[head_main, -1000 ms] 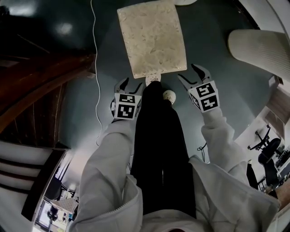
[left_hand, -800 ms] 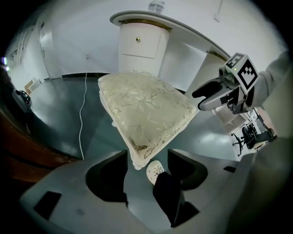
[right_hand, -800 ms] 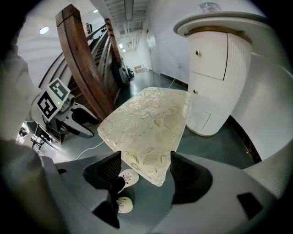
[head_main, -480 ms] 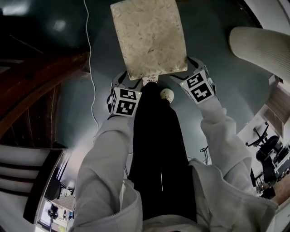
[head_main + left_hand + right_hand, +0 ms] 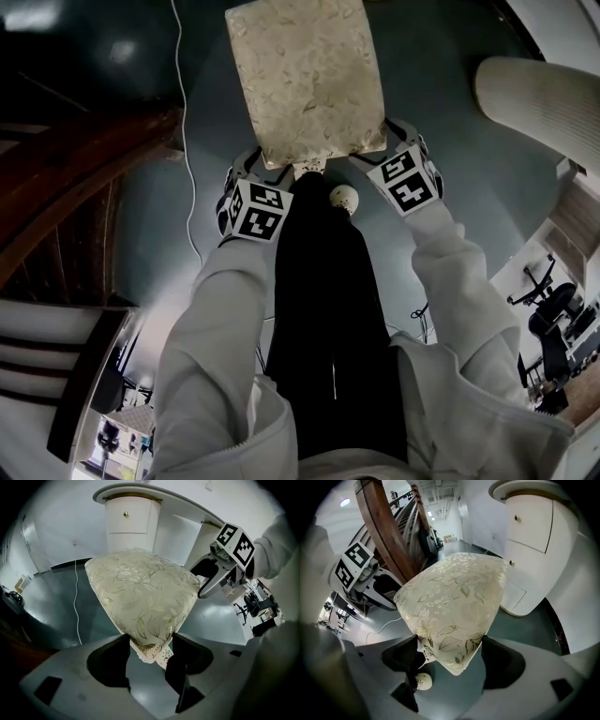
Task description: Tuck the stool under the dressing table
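The stool [image 5: 305,80] has a cream cushion with a gold leaf pattern and stands on the dark floor in front of me. My left gripper [image 5: 262,161] is at its near left corner and my right gripper [image 5: 380,141] at its near right corner. In the left gripper view that corner [image 5: 150,641] lies between the wide jaws of the left gripper [image 5: 150,644]. The right gripper [image 5: 450,656] straddles its corner the same way. Both pairs of jaws have just been opening. The white dressing table [image 5: 126,517] stands beyond the stool.
A white cable [image 5: 183,141] runs along the floor left of the stool. Dark wooden stair rails [image 5: 75,178] fill the left side. A pale ribbed seat [image 5: 544,94] is at the right. My dark trouser legs and a pale shoe toe [image 5: 345,197] are just behind the stool.
Both grippers have moved forward and down from behind the stool onto its near corners, and their jaws have widened. The cushion corners now sit between the jaws.
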`<state>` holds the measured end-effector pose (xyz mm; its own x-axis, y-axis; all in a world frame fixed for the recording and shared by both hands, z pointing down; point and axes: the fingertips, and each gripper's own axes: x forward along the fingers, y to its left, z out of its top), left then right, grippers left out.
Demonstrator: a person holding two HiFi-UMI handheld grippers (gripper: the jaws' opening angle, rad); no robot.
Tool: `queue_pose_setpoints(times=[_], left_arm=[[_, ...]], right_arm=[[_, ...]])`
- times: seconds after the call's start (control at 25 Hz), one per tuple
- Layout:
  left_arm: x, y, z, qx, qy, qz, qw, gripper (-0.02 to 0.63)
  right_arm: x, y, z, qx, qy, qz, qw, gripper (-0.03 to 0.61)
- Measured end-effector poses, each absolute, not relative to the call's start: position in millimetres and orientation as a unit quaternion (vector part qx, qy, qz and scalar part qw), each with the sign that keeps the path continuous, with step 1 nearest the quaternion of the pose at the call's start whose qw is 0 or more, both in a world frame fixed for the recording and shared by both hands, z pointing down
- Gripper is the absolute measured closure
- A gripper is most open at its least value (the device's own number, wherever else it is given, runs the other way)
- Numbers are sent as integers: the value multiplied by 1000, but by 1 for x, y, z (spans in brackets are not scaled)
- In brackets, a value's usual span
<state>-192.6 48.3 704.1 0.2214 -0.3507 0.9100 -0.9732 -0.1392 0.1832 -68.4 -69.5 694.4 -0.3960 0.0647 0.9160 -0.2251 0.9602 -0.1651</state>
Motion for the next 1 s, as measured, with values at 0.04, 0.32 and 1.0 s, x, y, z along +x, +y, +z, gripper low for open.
queue_pose_setpoints(times=[0.04, 0.32, 1.0], left_arm=[[-192, 48, 704, 660, -500, 370, 421, 348], [-194, 48, 704, 668, -494, 376, 411, 348], [-194, 49, 701, 688, -470, 391, 391, 364]], right_arm=[[-68, -69, 694, 50, -827, 132, 545, 101], [-69, -67, 694, 62, -827, 133, 543, 126], [-69, -63, 689, 102, -827, 141, 535, 163]])
